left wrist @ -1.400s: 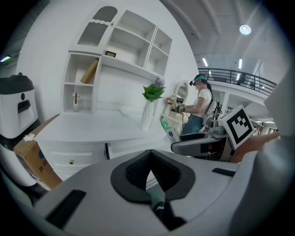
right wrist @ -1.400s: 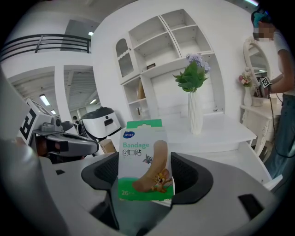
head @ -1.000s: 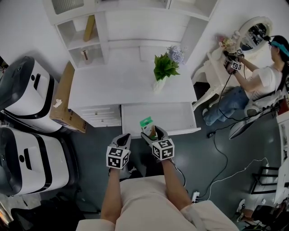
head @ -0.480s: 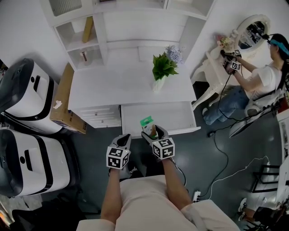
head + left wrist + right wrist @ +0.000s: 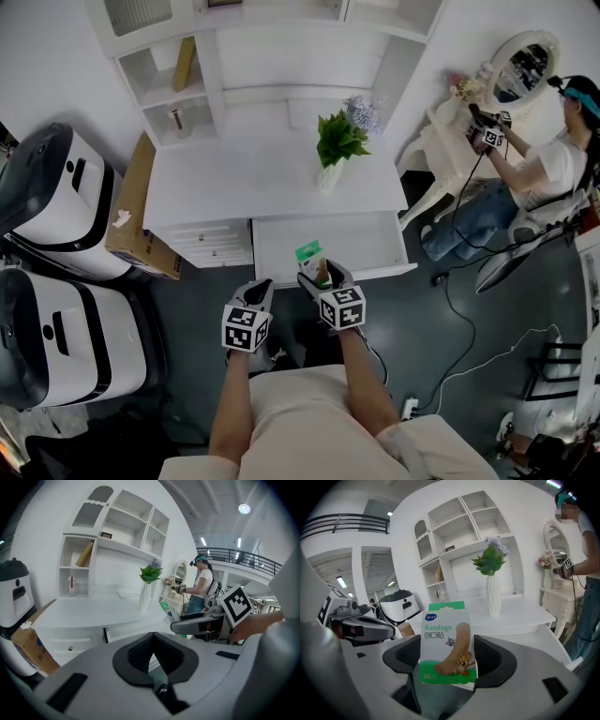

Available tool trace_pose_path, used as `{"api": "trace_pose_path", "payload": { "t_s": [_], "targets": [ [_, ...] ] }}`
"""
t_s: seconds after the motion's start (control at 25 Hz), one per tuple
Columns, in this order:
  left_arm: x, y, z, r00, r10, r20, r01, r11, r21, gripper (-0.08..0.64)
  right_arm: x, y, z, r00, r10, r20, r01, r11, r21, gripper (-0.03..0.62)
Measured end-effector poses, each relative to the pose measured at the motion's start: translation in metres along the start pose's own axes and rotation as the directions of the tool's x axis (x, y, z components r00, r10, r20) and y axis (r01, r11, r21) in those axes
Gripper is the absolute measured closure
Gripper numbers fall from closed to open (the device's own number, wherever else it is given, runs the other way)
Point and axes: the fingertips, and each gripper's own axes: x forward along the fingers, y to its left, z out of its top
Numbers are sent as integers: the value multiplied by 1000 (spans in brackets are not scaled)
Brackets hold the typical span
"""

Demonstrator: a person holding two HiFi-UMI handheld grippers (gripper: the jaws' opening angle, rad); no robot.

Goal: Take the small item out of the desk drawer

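Note:
The desk drawer [image 5: 367, 242] stands pulled out under the white desktop [image 5: 244, 183]. My right gripper [image 5: 320, 273] hovers over the drawer's front edge, shut on a small green-and-white bandage box [image 5: 309, 255]. In the right gripper view the box [image 5: 447, 641] stands upright between the two dark pads [image 5: 494, 660]. My left gripper [image 5: 259, 285] hangs just left of it, in front of the drawer, jaws closed together with nothing between them. The left gripper view shows its pads meeting [image 5: 151, 637], with the held box [image 5: 171, 612] off to the right.
A vase of green plants [image 5: 337, 142] stands on the desktop's far right. Small shut drawers [image 5: 211, 242] sit left of the open one. A cardboard box [image 5: 131, 211] and two white machines [image 5: 47, 197] crowd the left. Another person [image 5: 544, 178] sits at a dressing table on the right; cables cross the floor.

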Motion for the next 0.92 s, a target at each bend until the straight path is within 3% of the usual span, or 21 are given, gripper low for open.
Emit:
{"api": "trace_pose_path", "payload": {
  "t_s": [0.92],
  "targets": [
    [-2, -7, 2, 1000, -5, 9, 5, 1000, 11, 545, -6, 12, 0, 1000, 22, 15, -22, 1000, -12, 227]
  ]
}}
